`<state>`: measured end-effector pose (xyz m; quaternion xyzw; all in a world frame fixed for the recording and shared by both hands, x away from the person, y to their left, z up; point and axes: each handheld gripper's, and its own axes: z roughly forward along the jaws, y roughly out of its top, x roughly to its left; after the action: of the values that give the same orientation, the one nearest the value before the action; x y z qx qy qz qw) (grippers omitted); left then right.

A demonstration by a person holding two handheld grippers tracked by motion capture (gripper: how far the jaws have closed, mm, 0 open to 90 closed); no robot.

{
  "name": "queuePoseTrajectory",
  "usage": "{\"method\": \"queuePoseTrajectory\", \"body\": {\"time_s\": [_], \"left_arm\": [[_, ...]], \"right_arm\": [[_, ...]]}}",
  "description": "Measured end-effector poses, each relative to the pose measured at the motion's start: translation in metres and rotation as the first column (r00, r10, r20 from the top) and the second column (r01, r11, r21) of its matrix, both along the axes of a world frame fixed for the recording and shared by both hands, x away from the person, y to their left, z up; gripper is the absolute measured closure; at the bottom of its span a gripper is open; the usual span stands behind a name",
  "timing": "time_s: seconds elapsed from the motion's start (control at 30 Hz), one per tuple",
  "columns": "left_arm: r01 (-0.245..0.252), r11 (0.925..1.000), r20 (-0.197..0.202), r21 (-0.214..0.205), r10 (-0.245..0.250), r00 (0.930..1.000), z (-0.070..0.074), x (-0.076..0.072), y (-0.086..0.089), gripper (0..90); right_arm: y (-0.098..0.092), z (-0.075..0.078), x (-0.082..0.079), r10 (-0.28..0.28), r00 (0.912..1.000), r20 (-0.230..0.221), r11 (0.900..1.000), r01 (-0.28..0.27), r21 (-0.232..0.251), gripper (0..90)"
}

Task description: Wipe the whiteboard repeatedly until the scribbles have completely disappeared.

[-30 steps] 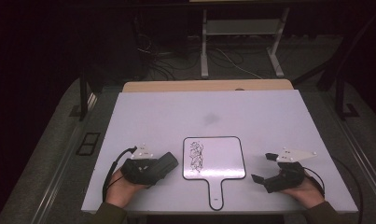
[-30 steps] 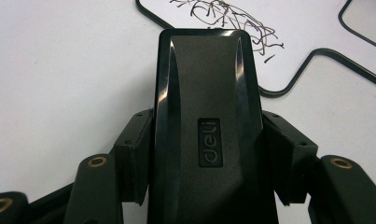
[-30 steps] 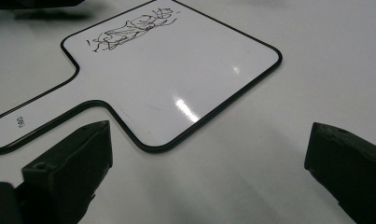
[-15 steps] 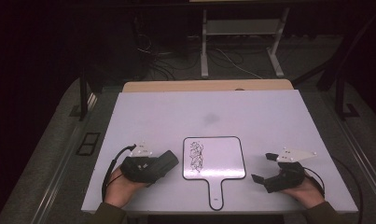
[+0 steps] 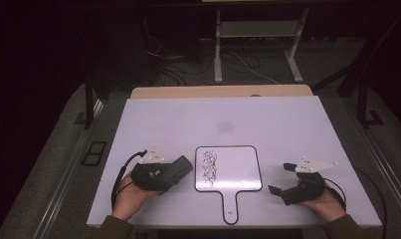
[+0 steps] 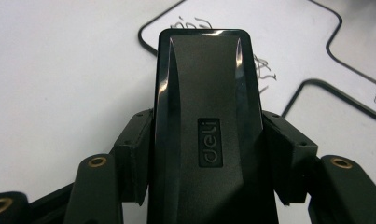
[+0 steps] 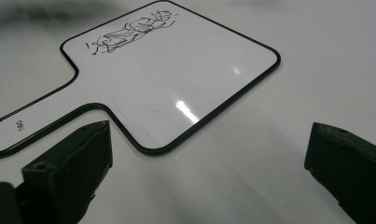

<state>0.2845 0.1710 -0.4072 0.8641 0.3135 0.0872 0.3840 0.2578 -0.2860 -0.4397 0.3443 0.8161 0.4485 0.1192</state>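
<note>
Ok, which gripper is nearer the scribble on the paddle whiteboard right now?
Left. The left gripper, clamped on a black eraser, sits at the whiteboard's left edge beside the scribble. The right gripper stands open, off the board's right side.

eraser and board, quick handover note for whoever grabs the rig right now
Left gripper: shut on the black eraser, held just left of the board, tip at its left edge.
Right gripper: open, holding nothing, resting right of the board.
Board: flat on the table, handle toward the person, black scribble on its left part.
Done: eraser picked up.
Left: likely wipe off the scribble; nothing looks erased yet.
</note>
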Motion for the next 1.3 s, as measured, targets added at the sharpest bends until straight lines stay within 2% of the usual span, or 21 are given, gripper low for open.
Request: {"method": "queuePoseTrajectory", "body": {"time_s": [0.3, 0.43, 0.67, 0.7, 1.07, 1.3], "left_arm": [[0.011, 0.9999, -0.002, -0.003, -0.011, 0.9999, 0.004, 0.010, -0.008, 39.2], [0.017, 0.9998, -0.001, 0.011, -0.017, 0.9999, 0.006, 0.014, -0.013, 39.2], [0.021, 0.9997, -0.001, -0.010, -0.021, 0.9998, 0.008, 0.023, -0.016, 39.2], [0.022, 0.9996, -0.015, -0.018, -0.023, 0.9996, 0.008, 0.025, -0.017, 39.2], [0.028, 0.9992, -0.006, 0.030, -0.028, 0.9996, 0.011, 0.036, -0.034, 39.3], [0.048, 0.9982, -0.002, 0.035, -0.048, 0.9988, 0.011, 0.047, -0.047, 39.4]], "right_arm": [[0.000, 0.000, -0.001, 0.004, 1.0000, 0.002, 1.0000, -0.004, 0.000, 0.0], [0.000, 0.000, -0.001, 0.004, 1.0000, 0.000, 1.0000, -0.004, 0.004, 0.0], [0.000, 0.000, -0.001, 0.003, 1.0000, 0.000, 1.0000, -0.003, 0.006, 0.0], [0.000, 0.000, -0.001, 0.004, 1.0000, 0.000, 1.0000, -0.004, 0.006, 0.0], [0.001, 0.000, -0.001, 0.004, 1.0000, -0.001, 1.0000, -0.004, 0.008, 0.0], [0.001, 0.000, -0.001, 0.003, 1.0000, -0.002, 0.9999, -0.003, 0.011, 0.0]]}}
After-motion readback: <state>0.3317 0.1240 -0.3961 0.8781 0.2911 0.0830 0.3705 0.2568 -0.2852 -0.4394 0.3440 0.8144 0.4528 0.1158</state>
